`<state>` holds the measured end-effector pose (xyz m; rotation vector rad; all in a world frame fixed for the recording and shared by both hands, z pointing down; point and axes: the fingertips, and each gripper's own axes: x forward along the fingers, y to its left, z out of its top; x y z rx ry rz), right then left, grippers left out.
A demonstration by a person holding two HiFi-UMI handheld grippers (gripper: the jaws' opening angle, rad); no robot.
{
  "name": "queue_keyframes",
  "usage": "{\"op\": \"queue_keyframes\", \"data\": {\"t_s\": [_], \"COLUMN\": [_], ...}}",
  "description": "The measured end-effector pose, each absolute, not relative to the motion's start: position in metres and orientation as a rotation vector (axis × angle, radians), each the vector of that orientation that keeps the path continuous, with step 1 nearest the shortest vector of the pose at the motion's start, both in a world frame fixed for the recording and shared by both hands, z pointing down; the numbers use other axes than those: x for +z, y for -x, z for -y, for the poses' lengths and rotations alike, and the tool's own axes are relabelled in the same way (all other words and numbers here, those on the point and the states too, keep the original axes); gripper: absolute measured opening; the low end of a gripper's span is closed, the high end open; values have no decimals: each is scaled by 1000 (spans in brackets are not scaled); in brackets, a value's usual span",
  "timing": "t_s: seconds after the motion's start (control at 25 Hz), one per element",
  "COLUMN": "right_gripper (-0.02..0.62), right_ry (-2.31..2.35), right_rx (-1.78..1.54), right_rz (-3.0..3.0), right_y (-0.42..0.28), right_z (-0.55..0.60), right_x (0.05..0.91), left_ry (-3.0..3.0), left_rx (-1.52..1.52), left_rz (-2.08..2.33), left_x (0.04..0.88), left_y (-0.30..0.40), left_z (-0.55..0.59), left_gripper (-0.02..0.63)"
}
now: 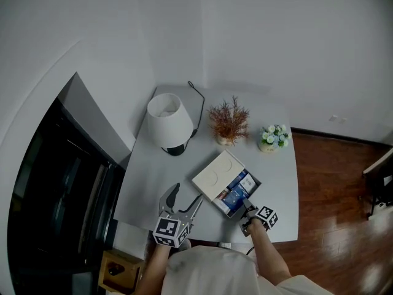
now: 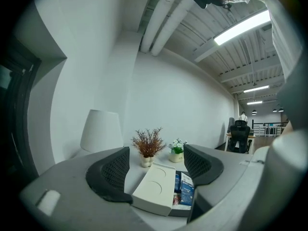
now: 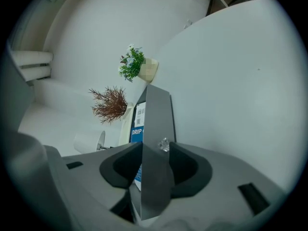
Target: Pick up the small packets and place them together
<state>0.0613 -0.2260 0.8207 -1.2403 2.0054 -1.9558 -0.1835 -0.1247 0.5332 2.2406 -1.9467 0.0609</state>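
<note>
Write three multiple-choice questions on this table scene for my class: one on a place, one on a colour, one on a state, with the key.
1. In the head view, where does the white lamp stand from the dried plant?
A left of it
B right of it
C on top of it

2. The packets in the grey box are mainly
A red
B blue
C yellow

3. The right gripper is
A wide open
B out of every view
C shut on the grey box's wall

Key: 1 A, the lamp lies left of the plant on the table. 2 B, their print is blue. 3 C, the right gripper view shows both jaws pressed on the grey wall.
</note>
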Motion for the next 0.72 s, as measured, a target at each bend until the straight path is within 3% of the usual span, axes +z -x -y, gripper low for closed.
{"op": "queue_keyframes", "data": {"t_s": [0.4,0.52,0.72], "right_gripper": [235,432,434], "right_ry": [1607,1741,1650], "right_rx": [-1528,-1141,-451], "right_rz": [-2310,-2487,-2676], "right_y": [-121,-134,-105], "right_z": [234,247,248], "right_x": [782,730,605], "left_ry": [-2248,-2245,-2235], "left_rx": [49,42,35], "left_rz": [1926,1919,1931], "left_x": [535,535,531], "left_y": [185,185,185], "left_z": [126,127,123], "left_gripper": [337,337,337]}}
